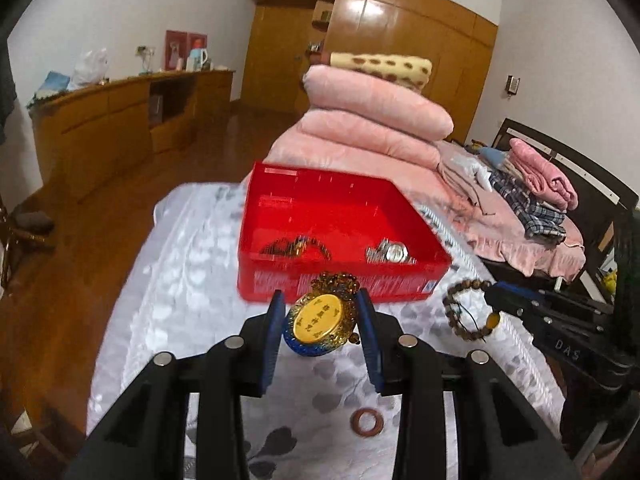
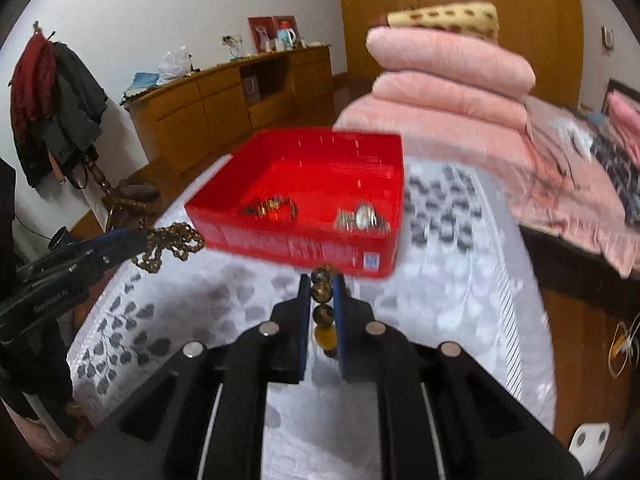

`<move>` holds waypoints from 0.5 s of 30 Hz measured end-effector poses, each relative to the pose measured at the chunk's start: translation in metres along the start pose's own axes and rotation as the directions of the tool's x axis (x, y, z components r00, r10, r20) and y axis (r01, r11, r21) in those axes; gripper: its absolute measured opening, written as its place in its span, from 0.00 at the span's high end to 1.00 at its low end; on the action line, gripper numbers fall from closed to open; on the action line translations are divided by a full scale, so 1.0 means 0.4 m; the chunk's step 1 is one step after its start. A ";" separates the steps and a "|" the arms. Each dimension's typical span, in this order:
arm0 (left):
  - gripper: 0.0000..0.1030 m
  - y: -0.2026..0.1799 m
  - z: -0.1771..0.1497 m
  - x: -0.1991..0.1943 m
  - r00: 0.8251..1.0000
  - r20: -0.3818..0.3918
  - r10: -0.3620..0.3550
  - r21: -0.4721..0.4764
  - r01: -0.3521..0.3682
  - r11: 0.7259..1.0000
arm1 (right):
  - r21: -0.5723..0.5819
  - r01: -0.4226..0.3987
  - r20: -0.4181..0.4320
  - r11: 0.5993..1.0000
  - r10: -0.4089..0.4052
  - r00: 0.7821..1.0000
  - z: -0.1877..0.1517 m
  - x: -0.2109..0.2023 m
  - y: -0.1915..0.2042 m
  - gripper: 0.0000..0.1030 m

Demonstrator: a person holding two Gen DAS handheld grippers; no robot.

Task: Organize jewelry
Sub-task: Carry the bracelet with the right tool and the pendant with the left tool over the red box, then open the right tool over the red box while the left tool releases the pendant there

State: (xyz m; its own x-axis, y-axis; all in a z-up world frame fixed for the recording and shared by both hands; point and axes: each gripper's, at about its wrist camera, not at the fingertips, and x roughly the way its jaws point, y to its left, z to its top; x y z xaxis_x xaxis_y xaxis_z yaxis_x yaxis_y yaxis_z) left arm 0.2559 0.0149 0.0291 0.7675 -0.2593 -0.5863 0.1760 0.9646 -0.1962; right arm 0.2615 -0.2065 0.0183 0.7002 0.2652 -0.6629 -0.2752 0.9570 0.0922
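Note:
A red box stands on the white flowered cloth, with a bead bracelet and a silver watch lying inside. My left gripper is shut on a gold and blue pendant, held just in front of the box; its beaded chain dangles from it. In the left wrist view my right gripper holds a brown bead bracelet to the right of the box. The right wrist view shows the right gripper shut on those beads, near the box's front wall.
A small reddish ring lies on the cloth near me. Folded pink blankets are stacked behind the box. A bed with clothes is to the right, a wooden cabinet and a coat rack to the left.

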 end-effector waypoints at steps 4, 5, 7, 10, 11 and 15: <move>0.65 -0.017 0.049 0.012 1.000 0.013 -0.009 0.007 0.009 1.000 | -0.012 -0.023 0.024 1.000 0.024 0.999 0.058 0.000 -0.005 0.90; 0.65 -0.020 0.061 0.019 1.000 0.015 -0.009 0.008 0.009 1.000 | -0.013 -0.029 0.029 0.999 0.030 0.999 0.071 0.002 -0.005 0.90; 0.65 -0.026 0.083 0.036 1.000 0.017 -0.010 0.009 0.010 1.000 | -0.015 -0.039 0.036 0.999 0.039 0.999 0.098 0.011 -0.006 0.90; 0.65 -0.037 0.113 0.068 1.000 0.015 -0.006 0.017 0.006 1.000 | -0.010 -0.042 0.041 0.999 0.042 0.998 0.138 0.033 -0.015 0.90; 0.65 -0.039 0.124 0.085 1.000 0.012 -0.003 0.018 0.003 1.000 | -0.002 -0.046 0.042 0.999 0.046 0.998 0.152 0.044 -0.021 0.90; 0.65 -0.040 0.163 0.154 1.000 -0.004 0.007 0.012 -0.007 1.000 | 0.019 -0.048 0.035 0.999 0.047 0.998 0.194 0.097 -0.040 0.90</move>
State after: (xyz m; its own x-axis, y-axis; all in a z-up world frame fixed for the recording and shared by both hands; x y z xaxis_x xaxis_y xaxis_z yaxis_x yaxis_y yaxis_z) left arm 0.3404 -0.0135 0.0474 0.7661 -0.2526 -0.5910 0.1780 0.9670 -0.1824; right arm 0.3442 -0.2023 0.0489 0.7090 0.3140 -0.6314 -0.2956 0.9453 0.1382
